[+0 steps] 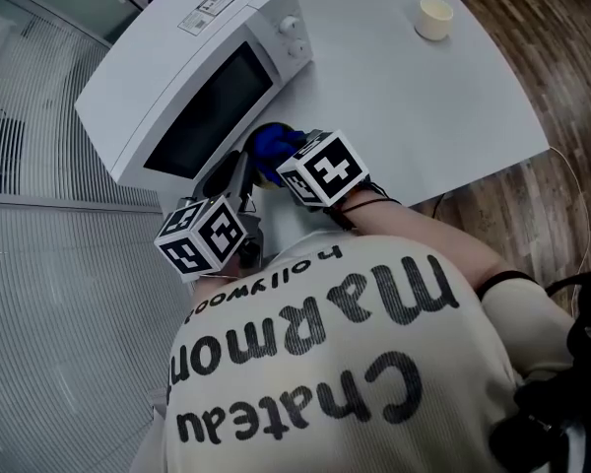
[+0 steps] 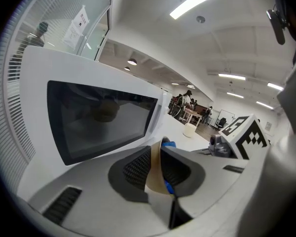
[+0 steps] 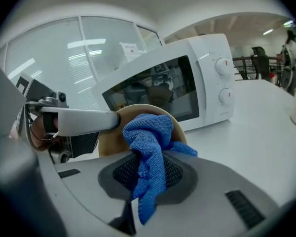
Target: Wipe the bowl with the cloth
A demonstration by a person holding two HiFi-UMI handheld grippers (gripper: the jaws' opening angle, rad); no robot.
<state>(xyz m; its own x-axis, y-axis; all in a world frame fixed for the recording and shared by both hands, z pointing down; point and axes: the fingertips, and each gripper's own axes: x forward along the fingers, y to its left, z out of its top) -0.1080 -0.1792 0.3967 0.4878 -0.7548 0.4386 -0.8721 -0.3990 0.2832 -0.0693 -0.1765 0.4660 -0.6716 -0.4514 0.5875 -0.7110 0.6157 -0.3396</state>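
While my left gripper [image 2: 157,153] pinches the bowl [image 3: 107,141] by its rim, my right gripper [image 3: 149,157], clamped on the blue cloth [image 3: 150,127], faces the bowl's hollow straight ahead, the cloth bunched against its inner face.

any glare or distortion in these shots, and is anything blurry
Left gripper view: strong fisheye, dark corners, bright ceiling lights, the microwave door mirroring the room. Right gripper view: same bowing, the cloth sharp up close. Head view: even light, soft shadows on the table, no blur.
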